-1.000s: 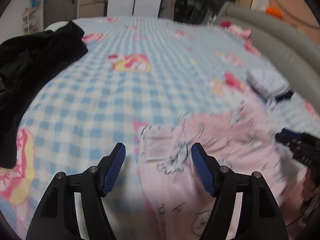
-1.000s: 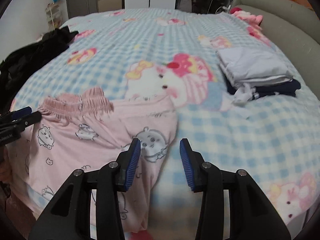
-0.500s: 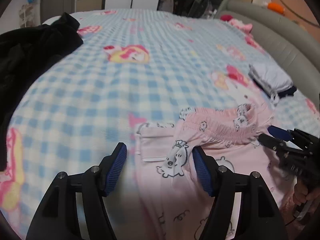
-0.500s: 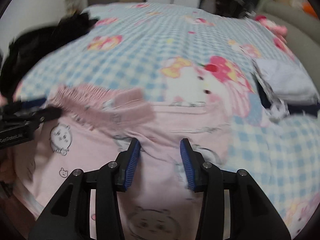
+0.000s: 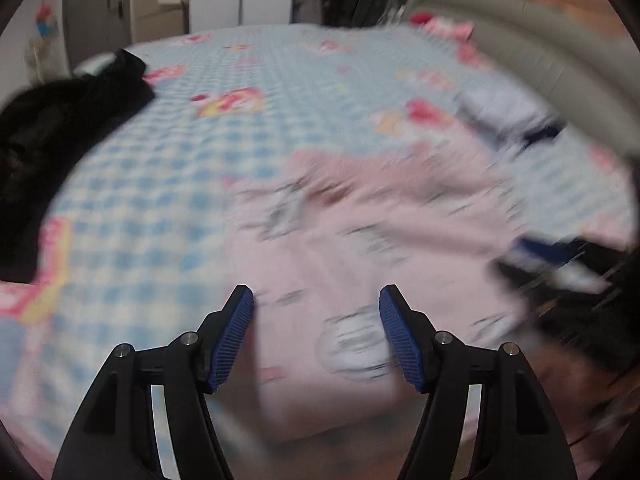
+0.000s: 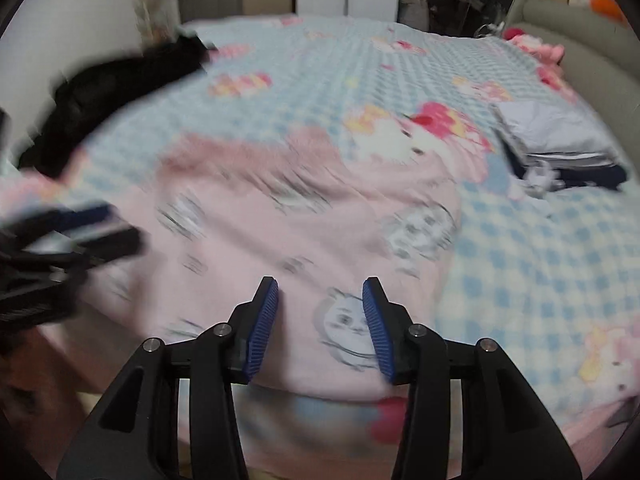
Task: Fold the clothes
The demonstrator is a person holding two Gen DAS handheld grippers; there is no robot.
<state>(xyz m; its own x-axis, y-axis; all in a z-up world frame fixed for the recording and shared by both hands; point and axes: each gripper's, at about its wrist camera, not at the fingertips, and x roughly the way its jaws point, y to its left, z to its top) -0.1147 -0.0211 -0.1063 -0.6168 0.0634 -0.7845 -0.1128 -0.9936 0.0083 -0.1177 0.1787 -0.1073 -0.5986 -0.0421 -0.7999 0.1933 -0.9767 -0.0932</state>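
Pink pyjama trousers [image 5: 360,240] [image 6: 312,216] with cartoon animal prints lie spread on the blue checked bedspread [image 5: 168,168] [image 6: 540,264], waistband toward the far side. Both views are motion-blurred. My left gripper [image 5: 316,304] hovers open over the near part of the trousers, nothing between its blue pads. My right gripper [image 6: 320,296] is also open above the near edge of the trousers, a cat print showing between its fingers. Each gripper appears blurred at the edge of the other's view: the right gripper [image 5: 560,264] at the right, the left gripper [image 6: 68,236] at the left.
A black garment [image 5: 52,148] [image 6: 112,88] lies heaped at the bed's left side. A folded stack of grey and navy clothes [image 6: 560,140] [image 5: 508,116] sits at the right. A grey padded headboard [image 5: 520,36] curves along the right; wardrobes stand beyond the bed.
Both grippers have pulled back toward the near edge of the bed and stay open. The trousers now lie flatter, with more of them spread under the fingers.
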